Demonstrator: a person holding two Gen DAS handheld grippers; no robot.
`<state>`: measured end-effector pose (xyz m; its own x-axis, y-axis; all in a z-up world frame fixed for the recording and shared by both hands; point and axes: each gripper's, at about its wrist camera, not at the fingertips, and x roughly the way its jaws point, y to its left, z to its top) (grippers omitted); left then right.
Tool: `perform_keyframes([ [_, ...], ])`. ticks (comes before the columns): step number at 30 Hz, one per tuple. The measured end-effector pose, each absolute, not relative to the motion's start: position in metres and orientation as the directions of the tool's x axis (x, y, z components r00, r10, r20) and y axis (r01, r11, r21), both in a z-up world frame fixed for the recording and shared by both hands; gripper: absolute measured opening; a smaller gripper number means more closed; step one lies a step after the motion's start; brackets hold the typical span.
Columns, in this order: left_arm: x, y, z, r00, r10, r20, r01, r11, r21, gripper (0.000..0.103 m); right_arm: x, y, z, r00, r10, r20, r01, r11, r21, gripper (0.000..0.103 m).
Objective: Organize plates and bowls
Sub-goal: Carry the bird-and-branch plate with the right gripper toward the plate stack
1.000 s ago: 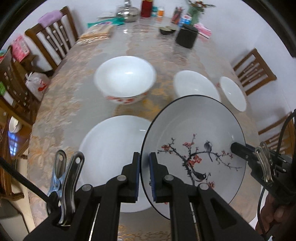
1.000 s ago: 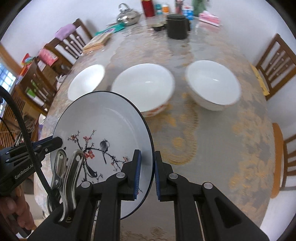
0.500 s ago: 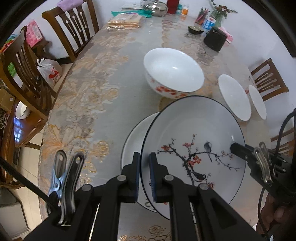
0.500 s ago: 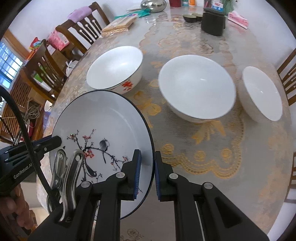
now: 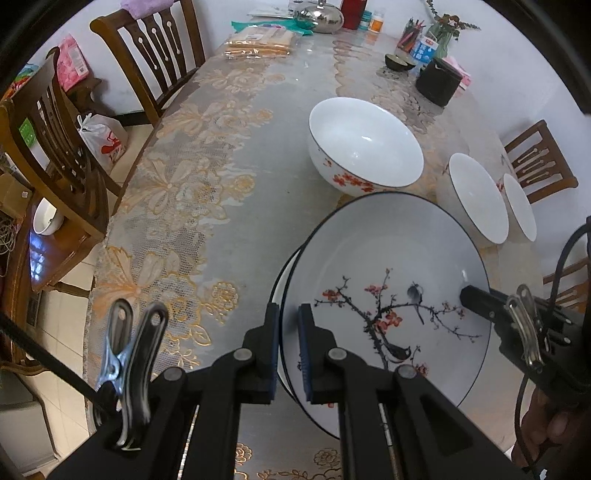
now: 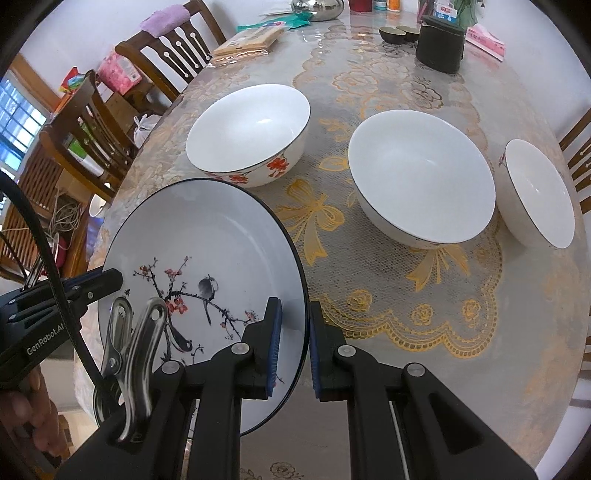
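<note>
A dark-rimmed plate (image 5: 388, 258) painted with a plum branch and a bird is held by both grippers. My left gripper (image 5: 288, 314) is shut on its left rim. My right gripper (image 6: 295, 314) is shut on the opposite rim of the painted plate (image 6: 207, 236). Under the painted plate only a sliver of a white plate (image 5: 285, 275) shows, resting on the table. Beyond stand a red-flowered bowl (image 5: 365, 144), a plain white bowl (image 5: 476, 195) and a smaller bowl (image 5: 519, 206). The right wrist view shows them too: flowered bowl (image 6: 247, 129), white bowl (image 6: 421, 173), small bowl (image 6: 535, 192).
A lace-patterned cloth covers the table (image 5: 207, 206), whose edge runs close on the left. Wooden chairs (image 5: 155, 55) stand along that side. At the far end are a black container (image 5: 437, 83), a steel kettle (image 5: 319, 16), packets and small bowls.
Both grippers have carried the painted plate sideways and slightly down, over the white plate. That plate was mostly exposed and is now almost wholly covered. Both grips are unchanged.
</note>
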<state>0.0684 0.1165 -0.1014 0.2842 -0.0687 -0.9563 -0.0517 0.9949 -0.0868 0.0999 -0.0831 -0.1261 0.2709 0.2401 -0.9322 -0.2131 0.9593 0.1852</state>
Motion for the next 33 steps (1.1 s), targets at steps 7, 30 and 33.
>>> perform_keyframes([
  [7, 0.069, 0.121, -0.104, 0.279, -0.067, -0.958, -0.053, 0.995, -0.085, 0.01, 0.1, -0.081, -0.129, 0.266, 0.238, -0.934, -0.215, 0.959, 0.183, 0.015],
  [30, 0.08, 0.119, -0.124, 0.26, -0.066, -0.963, 0.003, 0.998, -0.067, 0.002, 0.108, -0.076, -0.147, 0.221, 0.187, -0.957, -0.203, 0.969, 0.142, 0.011],
  [33, 0.081, 0.113, -0.124, 0.252, -0.072, -0.965, 0.015, 0.997, -0.07, 0.003, 0.105, -0.072, -0.15, 0.198, 0.174, -0.965, -0.217, 0.967, 0.13, 0.011],
])
